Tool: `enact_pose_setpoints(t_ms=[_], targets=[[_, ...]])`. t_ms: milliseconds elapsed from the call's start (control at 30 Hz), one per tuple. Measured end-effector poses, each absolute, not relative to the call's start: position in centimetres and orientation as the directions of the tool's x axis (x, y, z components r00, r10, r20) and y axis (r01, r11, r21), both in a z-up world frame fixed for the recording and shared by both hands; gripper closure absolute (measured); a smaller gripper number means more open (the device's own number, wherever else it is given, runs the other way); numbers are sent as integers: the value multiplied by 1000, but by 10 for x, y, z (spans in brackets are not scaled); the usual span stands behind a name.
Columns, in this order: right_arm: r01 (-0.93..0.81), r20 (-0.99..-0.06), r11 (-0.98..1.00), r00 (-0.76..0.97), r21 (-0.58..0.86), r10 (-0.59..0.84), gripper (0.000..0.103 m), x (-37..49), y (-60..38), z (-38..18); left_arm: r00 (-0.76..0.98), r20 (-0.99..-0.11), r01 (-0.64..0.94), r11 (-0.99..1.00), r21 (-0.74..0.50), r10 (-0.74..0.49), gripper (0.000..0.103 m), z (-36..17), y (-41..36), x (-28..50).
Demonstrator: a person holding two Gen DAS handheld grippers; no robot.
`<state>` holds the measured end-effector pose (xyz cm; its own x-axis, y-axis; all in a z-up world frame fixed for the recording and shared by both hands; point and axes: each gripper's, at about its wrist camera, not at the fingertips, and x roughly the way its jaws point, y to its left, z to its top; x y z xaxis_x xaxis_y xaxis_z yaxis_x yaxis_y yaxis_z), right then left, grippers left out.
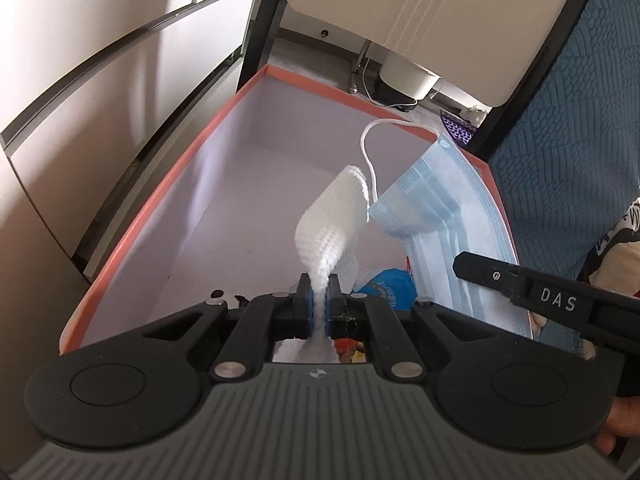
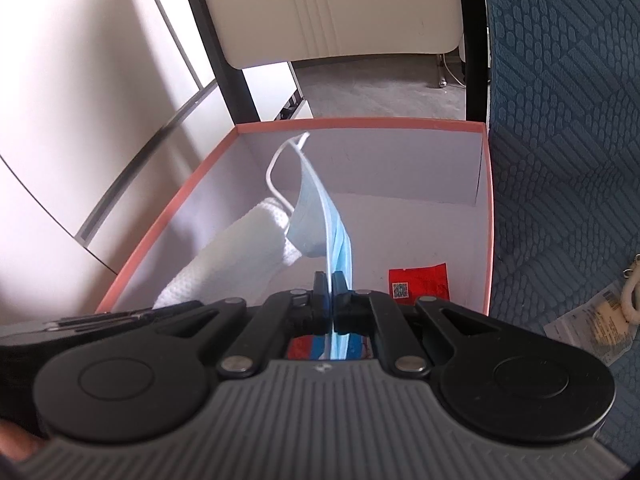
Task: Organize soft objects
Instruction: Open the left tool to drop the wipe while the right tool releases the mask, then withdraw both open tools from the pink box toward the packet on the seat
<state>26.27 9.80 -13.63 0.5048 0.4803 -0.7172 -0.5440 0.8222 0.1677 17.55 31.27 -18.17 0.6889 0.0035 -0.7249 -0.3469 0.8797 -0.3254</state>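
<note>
left gripper (image 1: 319, 294) pinches white cloth (image 1: 332, 220), right gripper (image 2: 330, 286) blue mask (image 2: 320, 216)

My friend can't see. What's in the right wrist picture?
The right claw pinches a blue face mask over a pink-rimmed box. A white knit cloth hangs beside it, and a red packet lies on the box floor.

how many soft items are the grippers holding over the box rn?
2. A white cloth pinched in the left gripper, and a blue mask pinched in the right gripper, both above the box. Other items may be hidden below.
</note>
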Motion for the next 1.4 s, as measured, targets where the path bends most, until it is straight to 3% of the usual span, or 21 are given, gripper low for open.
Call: enact_pose_setpoints(t_ms=[133,200,267,300,333,900,1400], targets=[[-568,-711,808,505,153,490,96,259,100,-132,687,-727,-349,881,-318,10,92,-177,311,171],[-570,-711,807,502,155,492,91,257,97,-128,687,-726,-354,882,-311,20,75,-173,310,168],[-567,-711,809,504,155,489,66,255,94,-124,693,-720,-366,880,-303,40,57,-167,308,163],[-565,-706,810,509,158,493,49,254,92,-122,702,-711,-366,881,-300,49,55,-163,306,160],[-566,-695,808,515,164,501,42,253,90,-120,707,-705,-366,882,-296,56,55,-159,305,157],[-566,-573,808,611,166,546,44,207,15,-67,791,-609,-277,921,-272,58,53,-112,230,114],[-491,-514,865,719,99,467,44,169,-69,-49,818,-575,-178,937,-300,-29,53,-113,152,101]])
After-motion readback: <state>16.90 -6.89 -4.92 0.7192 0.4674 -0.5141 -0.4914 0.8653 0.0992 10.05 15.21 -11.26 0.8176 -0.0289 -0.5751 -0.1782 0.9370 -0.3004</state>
